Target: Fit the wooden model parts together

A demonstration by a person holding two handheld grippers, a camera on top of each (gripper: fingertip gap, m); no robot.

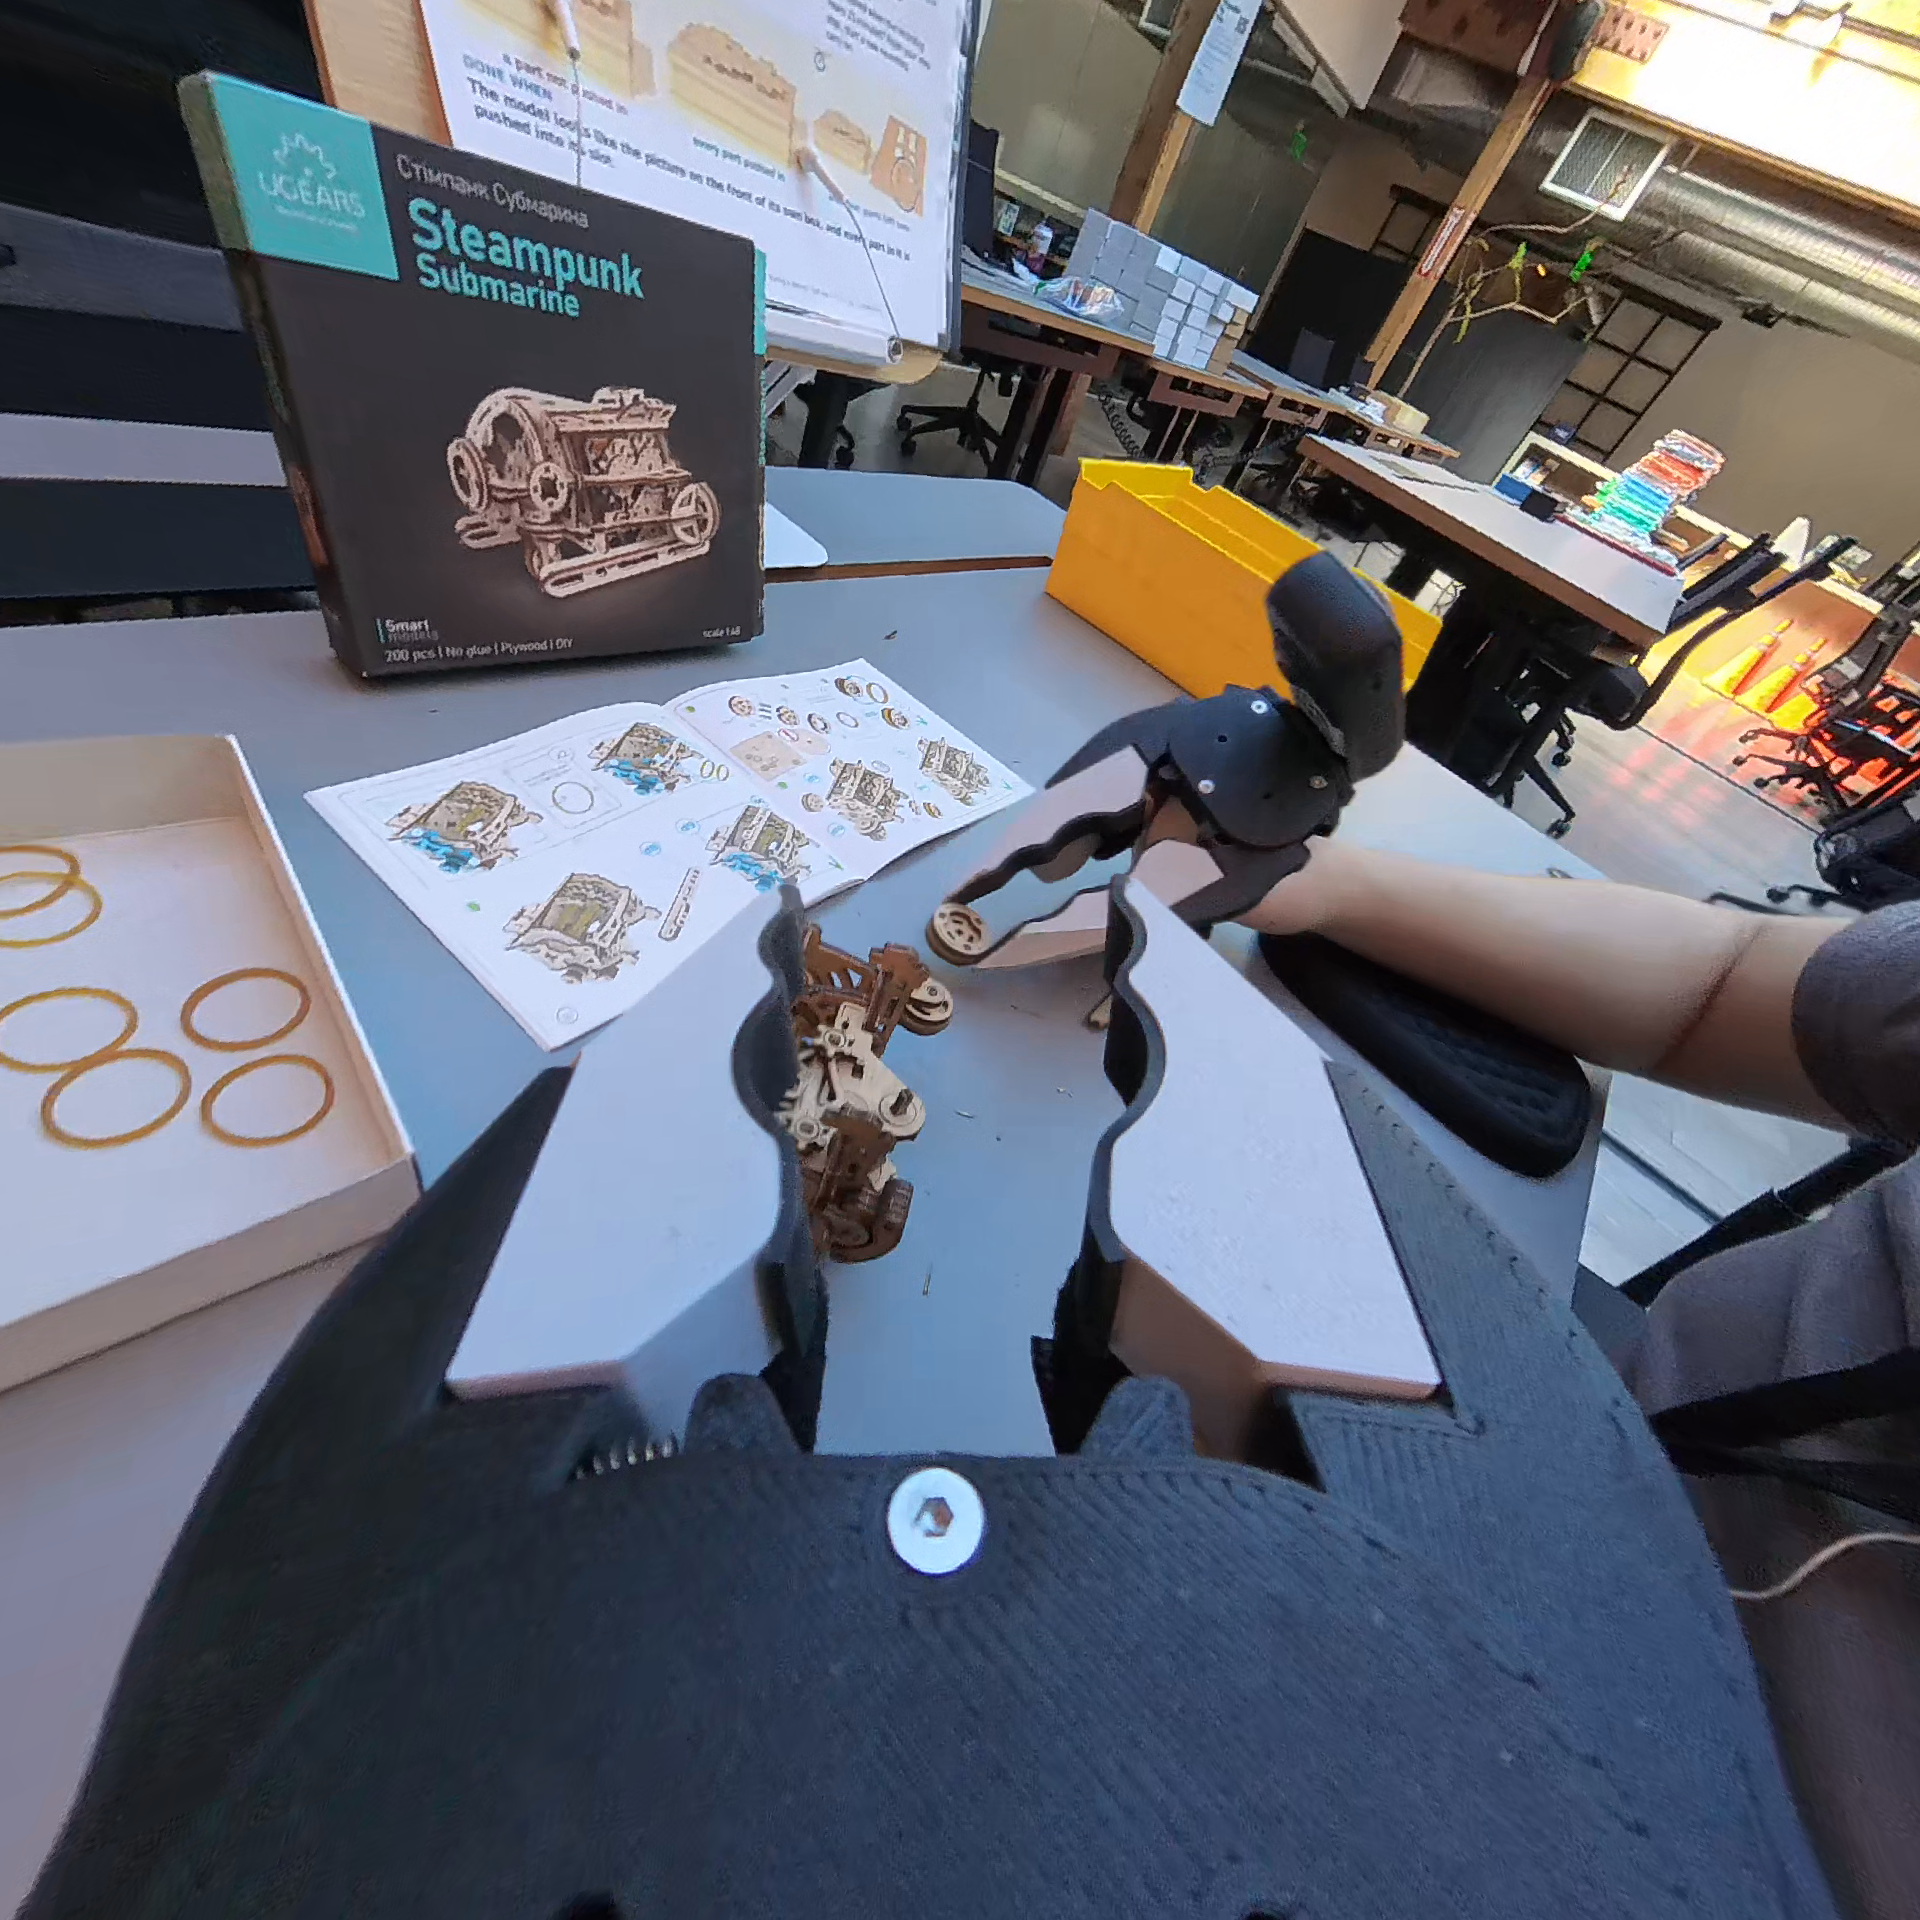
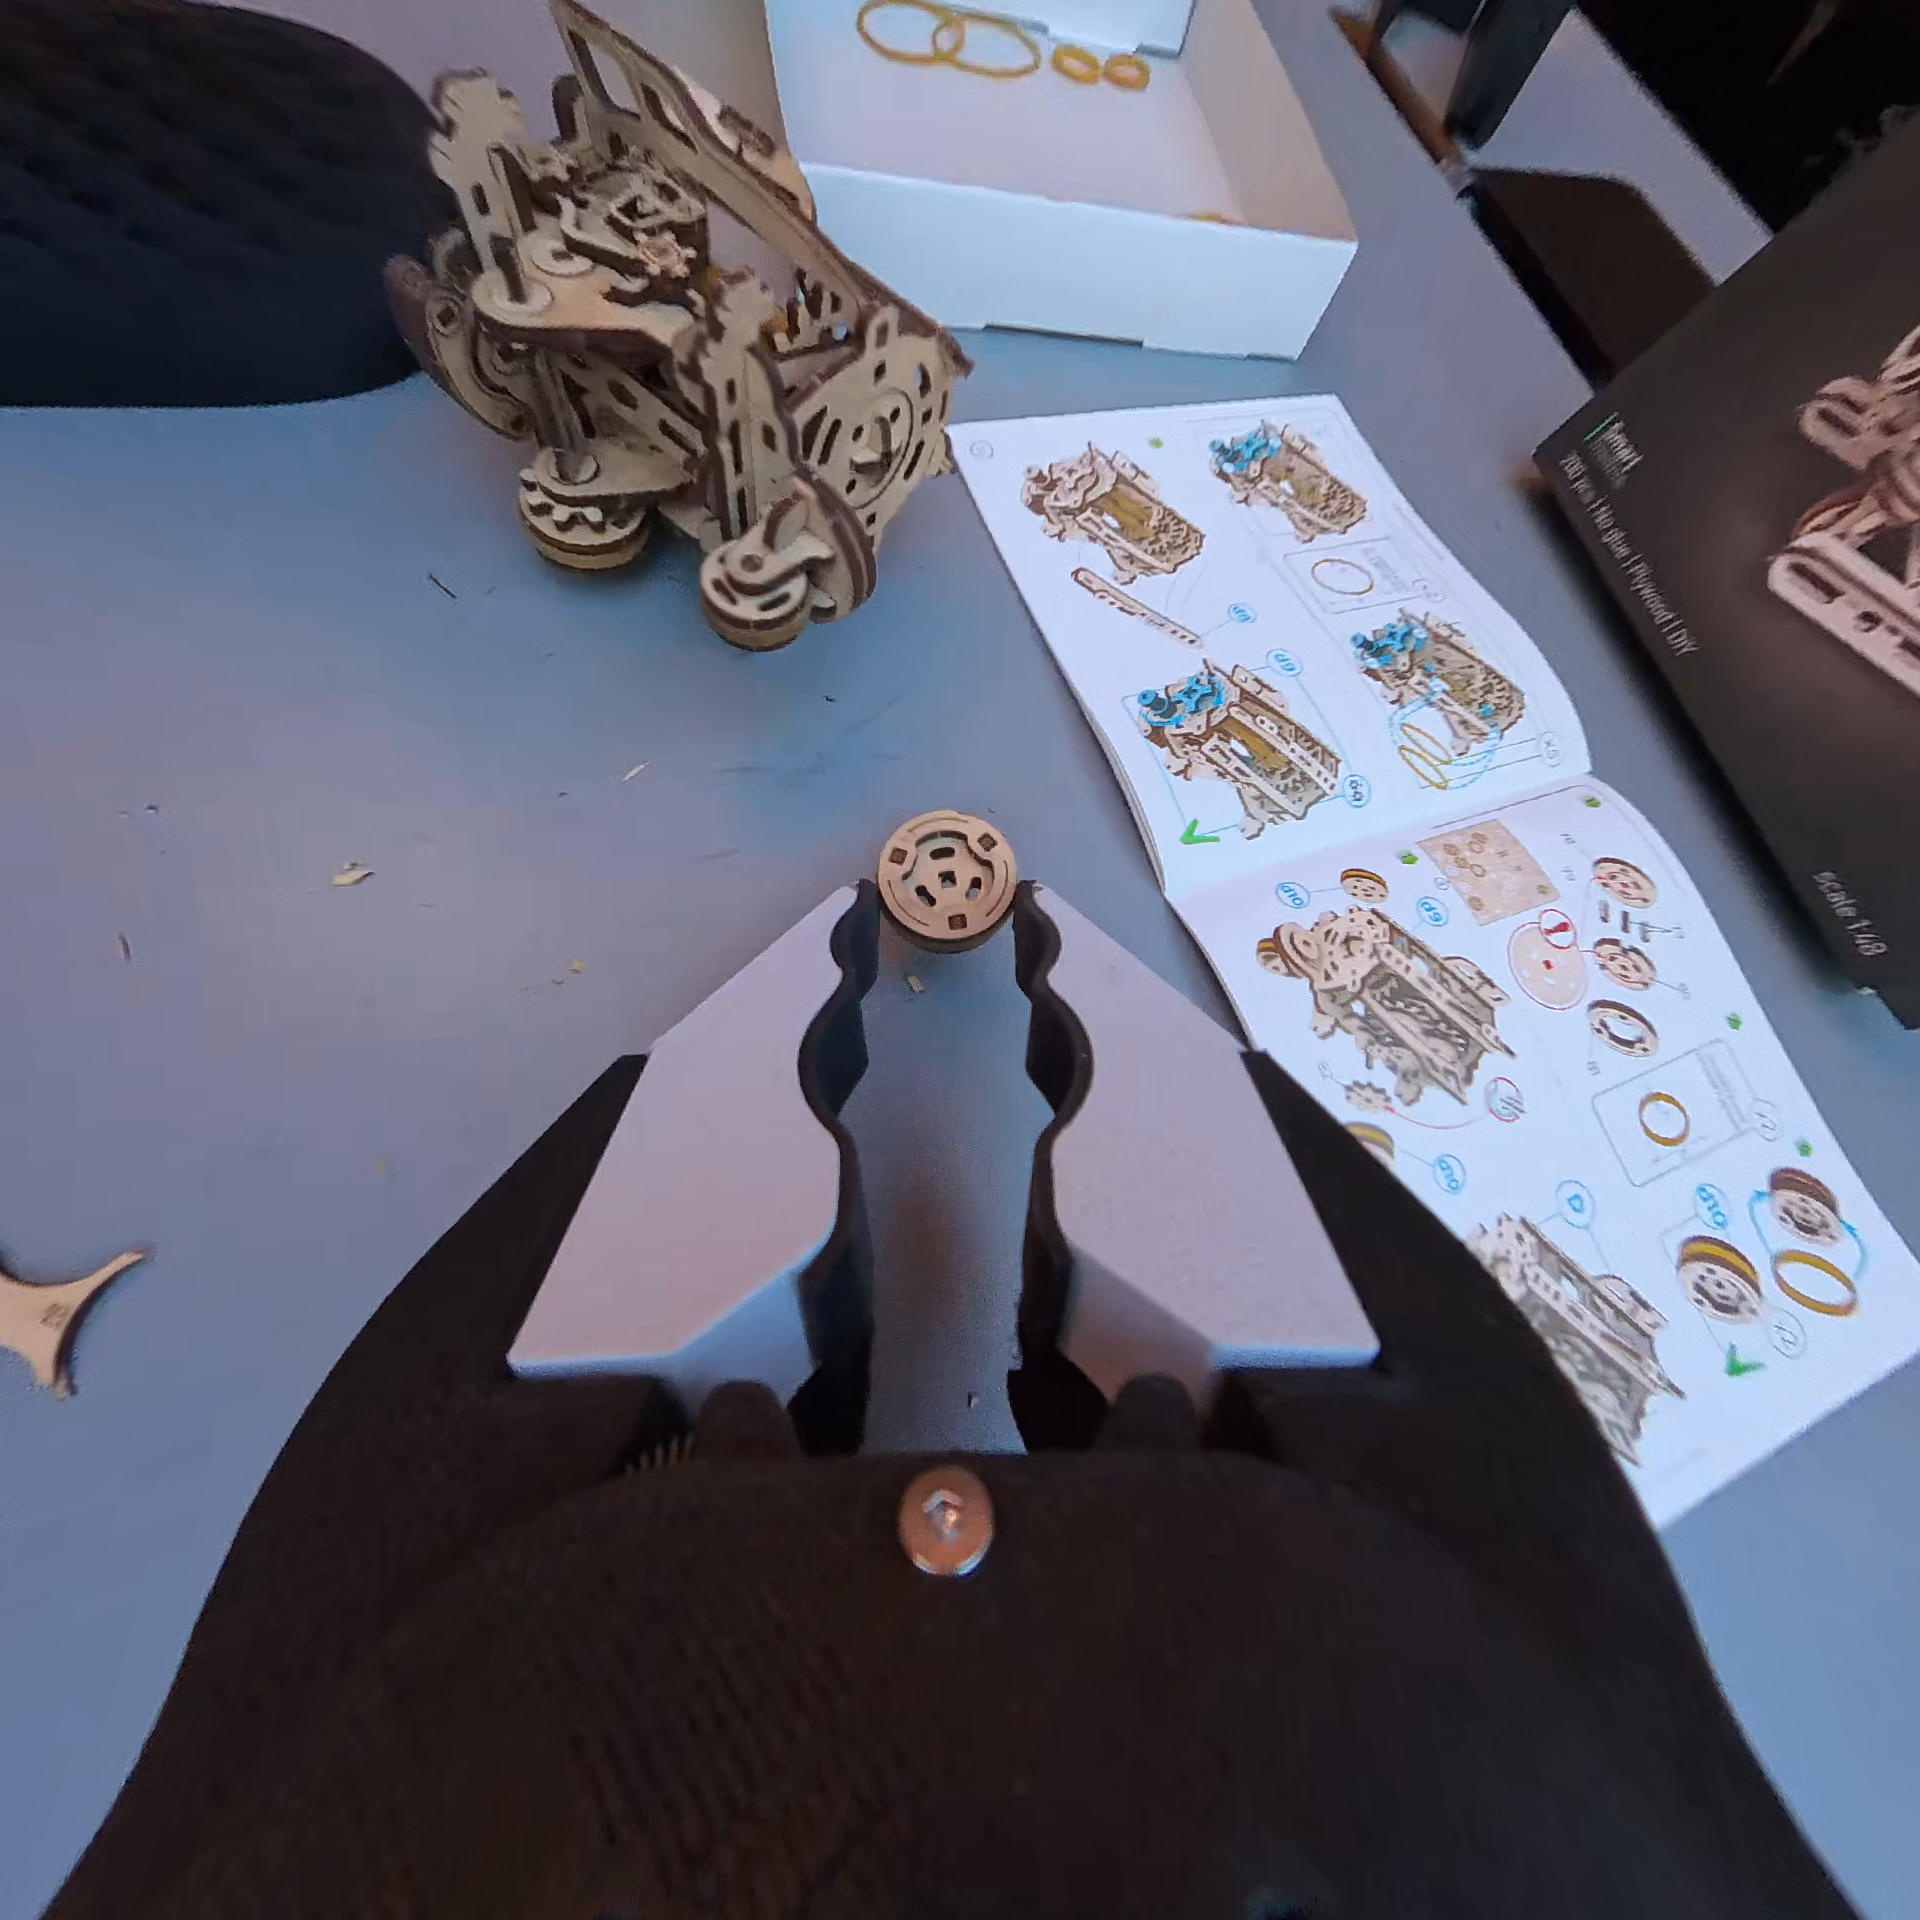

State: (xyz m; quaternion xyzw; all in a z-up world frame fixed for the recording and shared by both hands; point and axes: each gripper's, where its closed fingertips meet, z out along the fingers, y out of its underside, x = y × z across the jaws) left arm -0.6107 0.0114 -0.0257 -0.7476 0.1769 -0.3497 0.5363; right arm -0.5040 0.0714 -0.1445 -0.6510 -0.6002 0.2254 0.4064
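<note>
Right wrist view: the right gripper [image 2: 945,902] has its two fingertips pressed against the sides of a small round wooden wheel [image 2: 947,879], so it is grasping that disc at the very tips, low over the grey table [image 2: 312,727]. Whether the wheel rests on the surface or is lifted just clear of it is hard to tell from this angle. Ahead and to the left stands the partly built wooden model [image 2: 675,343], well apart from the wheel, upright on its small rollers. An open instruction booklet [image 2: 1403,831] lies flat to the right of the gripper, and beyond it a dark product box [image 2: 1766,623] stands at the edge. A white cardboard tray [image 2: 1091,260] holding rubber bands [image 2: 951,47] sits behind the model. A flat loose wooden piece [image 2: 52,1314] lies on the table at the far left. In the left wrist view, the left gripper [image 1: 945,935] is spread wide, holding nothing, with the wooden model [image 1: 847,1101] lying between its fingers, close against the left one; contact there is not clear. The right gripper [image 1: 971,920] shows farther off with the wheel [image 1: 961,932] at its tips, just beyond the model. A yellow bin [image 1: 1153,561] sits behind it near the table's far edge, and a black padded cushion [image 1: 1455,1060] lies under the person's forearm [image 1: 1558,966].
</note>
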